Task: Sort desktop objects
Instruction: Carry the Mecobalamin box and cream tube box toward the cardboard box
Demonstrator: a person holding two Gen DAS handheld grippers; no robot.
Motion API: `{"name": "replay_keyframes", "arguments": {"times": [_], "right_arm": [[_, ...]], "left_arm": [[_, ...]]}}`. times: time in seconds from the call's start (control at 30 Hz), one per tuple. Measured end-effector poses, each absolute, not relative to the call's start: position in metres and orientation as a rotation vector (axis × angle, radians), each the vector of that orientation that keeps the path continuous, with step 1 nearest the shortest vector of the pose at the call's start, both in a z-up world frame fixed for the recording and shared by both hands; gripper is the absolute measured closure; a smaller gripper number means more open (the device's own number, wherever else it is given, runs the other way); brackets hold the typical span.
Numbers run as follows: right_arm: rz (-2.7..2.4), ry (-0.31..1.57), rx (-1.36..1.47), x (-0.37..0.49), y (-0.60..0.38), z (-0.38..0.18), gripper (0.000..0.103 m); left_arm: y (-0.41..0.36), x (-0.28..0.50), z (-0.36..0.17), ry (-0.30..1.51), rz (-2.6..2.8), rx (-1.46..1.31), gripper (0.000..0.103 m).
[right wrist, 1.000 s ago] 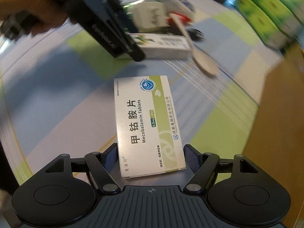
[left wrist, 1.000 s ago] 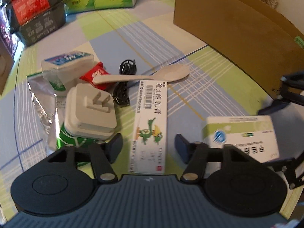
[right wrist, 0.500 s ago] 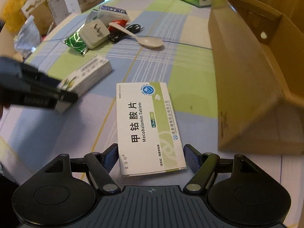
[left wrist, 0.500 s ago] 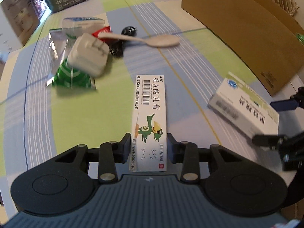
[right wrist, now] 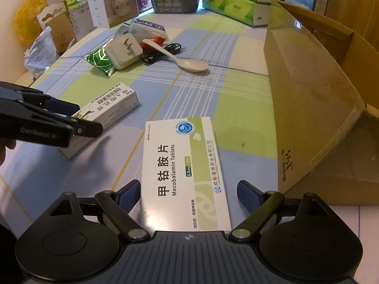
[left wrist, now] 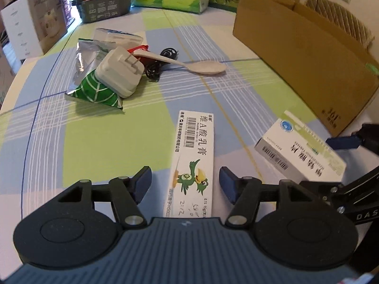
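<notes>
Counter (left wrist: 113, 127) under a checked green, blue and white cloth carries everything. Largest item: open cardboard box (right wrist: 315, 99), close on the right of the right claw (right wrist: 188, 195), its near wall tilted and its interior mostly out of sight; in the left wrist view the same box (left wrist: 305, 56) stands ahead and right of the left claw (left wrist: 184, 182). Far edge of the counter, well ahead of both claws: stacked green tissue packs (right wrist: 234, 2), a dark crate and white cartons, labels too small to read. Right claw spread wide, jaws either side of the Mecobalamin tablet box (right wrist: 184, 175) without touching it; box lies flat, near end cut off by the claw body. Left claw also spread, jaws apart from the long ointment box (left wrist: 193, 163) lying flat between them, near end hidden under the claw body; handwriting on it not legible. From the right wrist view the left claw (right wrist: 71, 118) sits over the near end of the ointment box (right wrist: 111, 106), covering part of it. Ahead and left of both claws, a small heap: white plug adapter (left wrist: 120, 73) resting on a green foil packet (left wrist: 94, 92), a clear lidded tub behind, black cable (left wrist: 158, 64) partly under a pale spoon (left wrist: 199, 67), red sachet mostly hidden.
</notes>
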State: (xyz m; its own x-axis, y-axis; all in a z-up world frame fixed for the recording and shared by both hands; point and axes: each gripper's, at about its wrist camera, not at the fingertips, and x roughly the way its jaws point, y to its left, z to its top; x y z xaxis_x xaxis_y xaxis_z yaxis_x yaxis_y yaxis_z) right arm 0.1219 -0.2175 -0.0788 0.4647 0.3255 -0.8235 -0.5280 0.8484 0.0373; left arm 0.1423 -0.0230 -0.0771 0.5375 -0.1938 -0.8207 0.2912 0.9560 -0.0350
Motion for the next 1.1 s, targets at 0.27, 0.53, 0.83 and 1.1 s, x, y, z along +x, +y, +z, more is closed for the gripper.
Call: {"name": "replay_keyframes", "arguments": {"times": [0.27,0.53,0.83,1.1], "right_arm": [[0.520,0.936,-0.247,0.125,-0.214,-0.083,0.020],[0.521,0.934,-0.251,0.126,-0.208,-0.083,0.034],[0.494,0.939,-0.249,0.124,-0.209,-0.081,0.034],[0.472,0.937,-0.224,0.122,-0.213,-0.071,0.034]], "left_arm": [[-0.032,0.151,-0.084,0.959,-0.292,0.105,0.052],[-0.033,0.152,-0.084,0.948,-0.271,0.113,0.068],[-0.032,0.151,-0.083,0.951,-0.264,0.109,0.069],[-0.027,0.146,-0.081,0.962,-0.241,0.062,0.070]]}}
